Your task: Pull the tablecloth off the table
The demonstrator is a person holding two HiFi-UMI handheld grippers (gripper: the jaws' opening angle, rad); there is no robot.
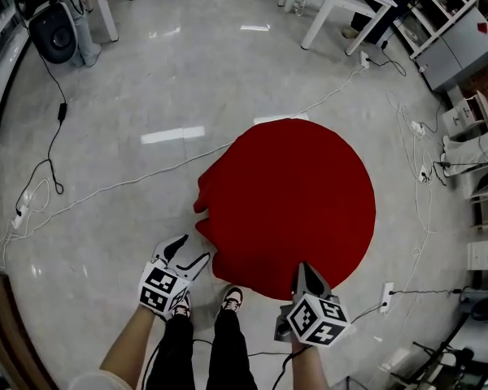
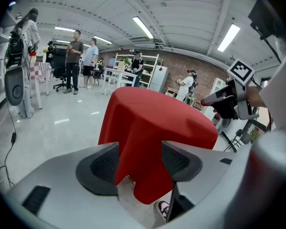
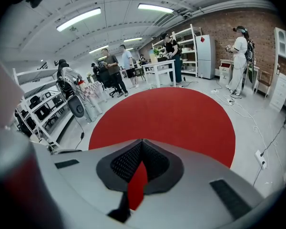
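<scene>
A round red tablecloth [image 1: 293, 201] covers a small table and hides it; its left side hangs in folds. My left gripper [image 1: 191, 250] is at the cloth's near-left edge and stands open. In the left gripper view a hanging fold of the tablecloth [image 2: 152, 123] shows between the spread jaws of the left gripper [image 2: 140, 149], and the pads do not press on it. My right gripper [image 1: 303, 268] is at the near edge, shut on the tablecloth. In the right gripper view a red strip of the tablecloth [image 3: 167, 118] is pinched in the right gripper [image 3: 142, 144].
White cables [image 1: 130, 181] and power strips trail over the glossy floor around the table. A black speaker [image 1: 53, 31] stands far left, white tables [image 1: 342, 2] at the back, shelving [image 1: 480, 153] on the right. My shoes [image 1: 232, 299] are close to the table. Several people stand far off.
</scene>
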